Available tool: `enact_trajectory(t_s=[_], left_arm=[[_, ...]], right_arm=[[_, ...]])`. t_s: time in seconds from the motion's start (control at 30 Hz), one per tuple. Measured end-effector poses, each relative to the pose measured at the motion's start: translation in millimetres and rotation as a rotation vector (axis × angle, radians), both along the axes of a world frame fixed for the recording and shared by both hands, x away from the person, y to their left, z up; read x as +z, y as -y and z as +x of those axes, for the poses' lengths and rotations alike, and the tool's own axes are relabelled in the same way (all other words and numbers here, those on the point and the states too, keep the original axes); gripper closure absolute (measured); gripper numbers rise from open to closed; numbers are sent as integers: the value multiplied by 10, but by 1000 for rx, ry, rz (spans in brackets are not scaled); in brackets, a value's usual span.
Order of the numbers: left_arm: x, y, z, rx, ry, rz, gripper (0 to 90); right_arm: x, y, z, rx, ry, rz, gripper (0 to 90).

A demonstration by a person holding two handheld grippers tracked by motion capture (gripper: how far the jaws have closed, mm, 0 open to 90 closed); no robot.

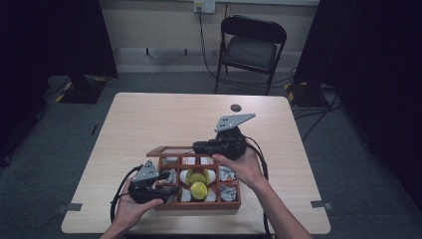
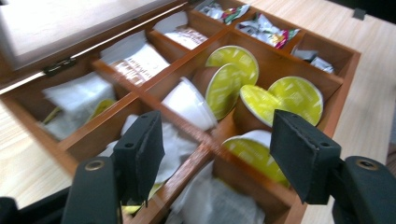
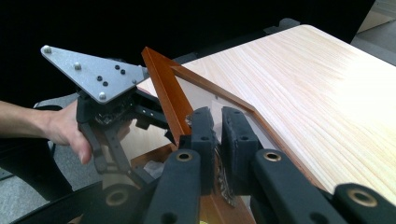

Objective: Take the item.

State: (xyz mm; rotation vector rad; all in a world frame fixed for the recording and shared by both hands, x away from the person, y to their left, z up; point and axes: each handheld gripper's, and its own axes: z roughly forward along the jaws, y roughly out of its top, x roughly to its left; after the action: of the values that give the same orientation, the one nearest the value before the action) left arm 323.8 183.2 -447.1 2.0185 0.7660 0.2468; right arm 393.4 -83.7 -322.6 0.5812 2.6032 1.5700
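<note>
An open wooden box (image 1: 199, 205) with several compartments sits near the table's front edge, its framed lid (image 1: 169, 149) swung back behind it. Yellow-lidded capsules (image 1: 198, 189) fill the middle compartments and packets (image 1: 226, 174) lie in the others. My left gripper (image 1: 169, 189) hovers at the box's front left corner. In the left gripper view my left gripper (image 2: 217, 140) is open above the capsules (image 2: 294, 95), with nothing between the pads. My right gripper (image 1: 196, 147) is at the box's back edge, pointing left. My right gripper (image 3: 218, 126) is shut on a crinkled foil packet (image 3: 226, 189) beside the lid's frame (image 3: 163, 88).
A small dark round object (image 1: 235, 107) lies on the table (image 1: 149, 114) toward its far edge. A black folding chair (image 1: 251, 47) stands beyond the table. The left gripper's grey plate (image 3: 91, 74) shows close ahead in the right gripper view.
</note>
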Motion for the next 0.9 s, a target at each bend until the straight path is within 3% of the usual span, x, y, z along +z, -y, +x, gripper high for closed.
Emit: enact_trajectory(t_s=[0.37,0.47,0.73,0.9], left_arm=[[-17,310,51,-62,-18,12,379],[-32,384,44,-95,-21,40,399],[-24,502,107,-95,-34,37,400],[-55,591,101,-116,-42,58,400]], right_arm=[[-1,0,6,6,-6,-2,838],[-1,1,6,7,-5,-2,838],[4,-4,16,5,-4,-5,824],[2,-1,14,1,-4,-6,810]])
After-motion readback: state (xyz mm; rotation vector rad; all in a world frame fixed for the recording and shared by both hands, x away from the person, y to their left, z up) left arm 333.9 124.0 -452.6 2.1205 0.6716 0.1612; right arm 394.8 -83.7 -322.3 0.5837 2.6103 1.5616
